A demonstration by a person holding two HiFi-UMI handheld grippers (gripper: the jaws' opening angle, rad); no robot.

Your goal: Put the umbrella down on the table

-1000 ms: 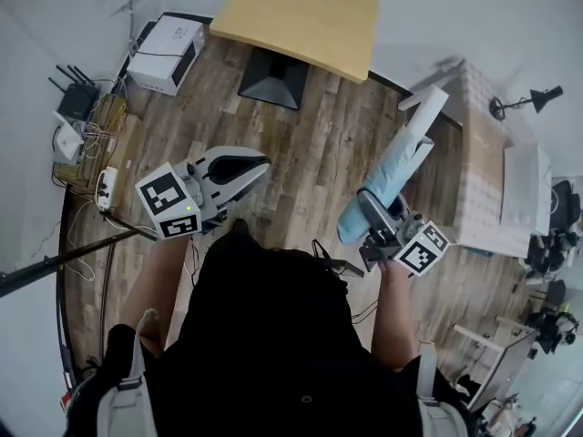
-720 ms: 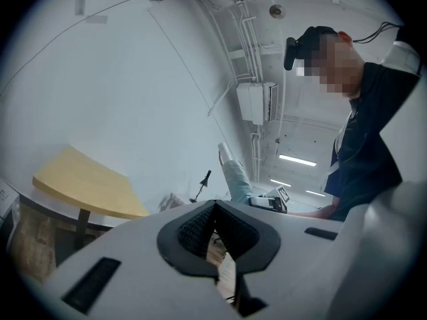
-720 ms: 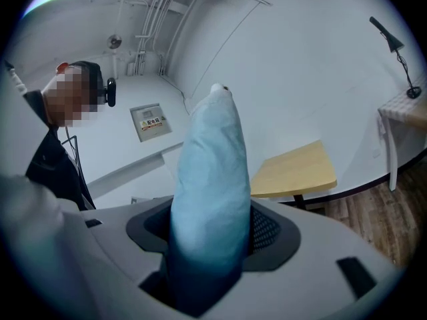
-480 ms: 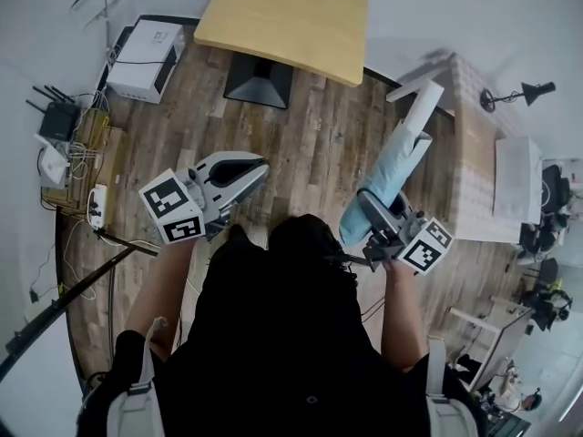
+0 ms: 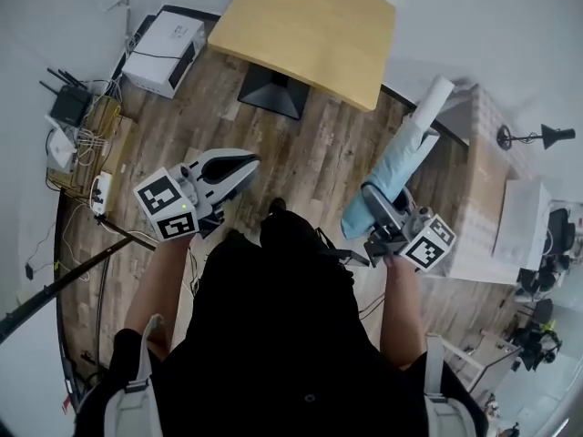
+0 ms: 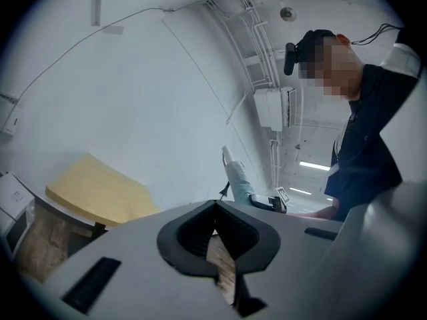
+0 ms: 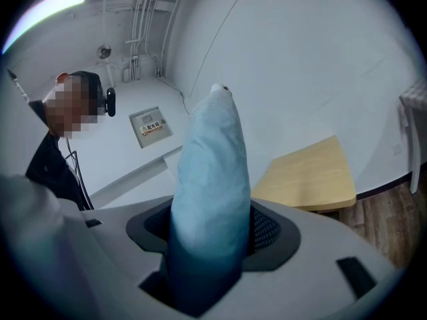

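Umbrella [image 5: 401, 160], folded, light blue: pinched in my right hand-held gripper [image 5: 381, 209], in the air over the wooden floor [image 5: 310, 153], apart from the yellow surface [image 5: 310, 30]. My left hand-held gripper [image 5: 240, 164]: jaws pressed together, empty.

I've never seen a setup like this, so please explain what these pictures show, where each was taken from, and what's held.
A person holds a two-jaw gripper in each hand. The head view comes from a camera on their head, looking down; the other two from cameras riding on the grippers. The right gripper is clamped on a folded light blue umbrella. The left gripper holds nothing, jaws nearly together. The yellow table ahead shows nothing on it.
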